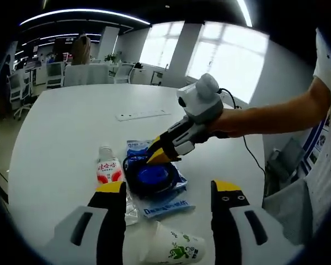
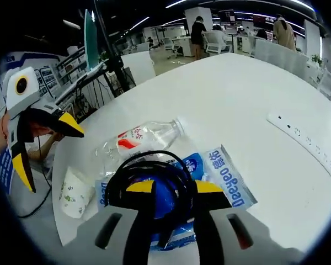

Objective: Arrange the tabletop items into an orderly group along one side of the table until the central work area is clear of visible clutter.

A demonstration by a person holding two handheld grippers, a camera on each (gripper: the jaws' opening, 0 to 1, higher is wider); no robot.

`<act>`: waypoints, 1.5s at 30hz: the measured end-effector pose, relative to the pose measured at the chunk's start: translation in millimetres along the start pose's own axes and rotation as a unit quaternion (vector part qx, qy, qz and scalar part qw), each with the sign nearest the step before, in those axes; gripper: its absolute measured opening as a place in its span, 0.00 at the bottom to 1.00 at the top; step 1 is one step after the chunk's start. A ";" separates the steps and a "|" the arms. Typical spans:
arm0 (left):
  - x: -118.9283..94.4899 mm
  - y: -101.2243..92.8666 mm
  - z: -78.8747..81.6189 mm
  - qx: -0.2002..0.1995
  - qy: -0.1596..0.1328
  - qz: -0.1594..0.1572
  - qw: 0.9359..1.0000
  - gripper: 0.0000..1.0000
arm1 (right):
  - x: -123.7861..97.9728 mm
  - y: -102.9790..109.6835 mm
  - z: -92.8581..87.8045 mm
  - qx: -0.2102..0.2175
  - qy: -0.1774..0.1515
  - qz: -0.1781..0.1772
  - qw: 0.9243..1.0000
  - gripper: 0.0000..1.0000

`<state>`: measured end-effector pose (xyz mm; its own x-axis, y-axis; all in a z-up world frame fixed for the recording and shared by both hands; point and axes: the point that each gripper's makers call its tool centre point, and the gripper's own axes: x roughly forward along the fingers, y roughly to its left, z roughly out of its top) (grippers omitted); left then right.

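A coiled black cable (image 1: 146, 178) lies on a blue wipes packet (image 1: 166, 205) near the white table's (image 1: 66, 132) front edge. My right gripper (image 1: 156, 156) reaches in from the right, its yellow tips closed on the coil. In the right gripper view the coil (image 2: 149, 165) loops around my right gripper (image 2: 175, 187), above the packet (image 2: 227, 178). A clear bottle with a red label (image 1: 108, 171) (image 2: 137, 141) lies beside the packet. A paper cup (image 1: 174, 248) (image 2: 74, 193) lies on its side. My left gripper (image 1: 168, 187) (image 2: 44, 149) hovers open above the cup.
A white power strip (image 1: 142, 115) (image 2: 303, 141) lies further out on the table. A person's bare arm (image 1: 276, 116) holds the right gripper. Beyond the table are office desks, chairs (image 1: 55, 74) and people (image 2: 198, 33). Wide bare tabletop (image 2: 231, 94) stretches past the items.
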<state>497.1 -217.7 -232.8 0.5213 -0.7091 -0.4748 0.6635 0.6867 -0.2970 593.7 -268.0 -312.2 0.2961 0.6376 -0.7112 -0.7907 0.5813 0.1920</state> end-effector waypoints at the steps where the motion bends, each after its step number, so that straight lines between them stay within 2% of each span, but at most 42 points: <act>1: 0.3 -0.2 -0.4 0.000 0.000 0.000 1.000 0.62 | 1.1 0.5 -0.4 -0.002 0.002 -0.001 1.000 0.24; 8: 2.2 -0.4 -1.4 -0.004 -0.001 -0.002 1.000 0.62 | 7.7 2.3 -5.4 -0.015 0.018 -0.002 1.000 0.25; 15: 4.9 -1.0 -2.7 -0.007 0.000 -0.004 1.000 0.61 | 13.9 -0.6 -15.3 -0.039 0.041 -0.012 0.998 0.20; 27: 10.2 -4.9 -6.2 -0.008 0.007 -0.007 1.000 0.59 | 14.8 -9.9 -13.1 -0.037 0.031 -0.038 0.998 0.10; 45: 15.1 -3.9 -5.7 -0.012 0.010 -0.006 1.000 0.55 | 9.0 -9.3 -9.7 -0.030 0.008 -0.034 0.999 0.04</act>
<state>499.3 -230.1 -243.5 0.5018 -0.7140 -0.4882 0.6566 0.6819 -0.3224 598.5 -272.6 -327.0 0.3424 0.5888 -0.7321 -0.7995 0.5919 0.1021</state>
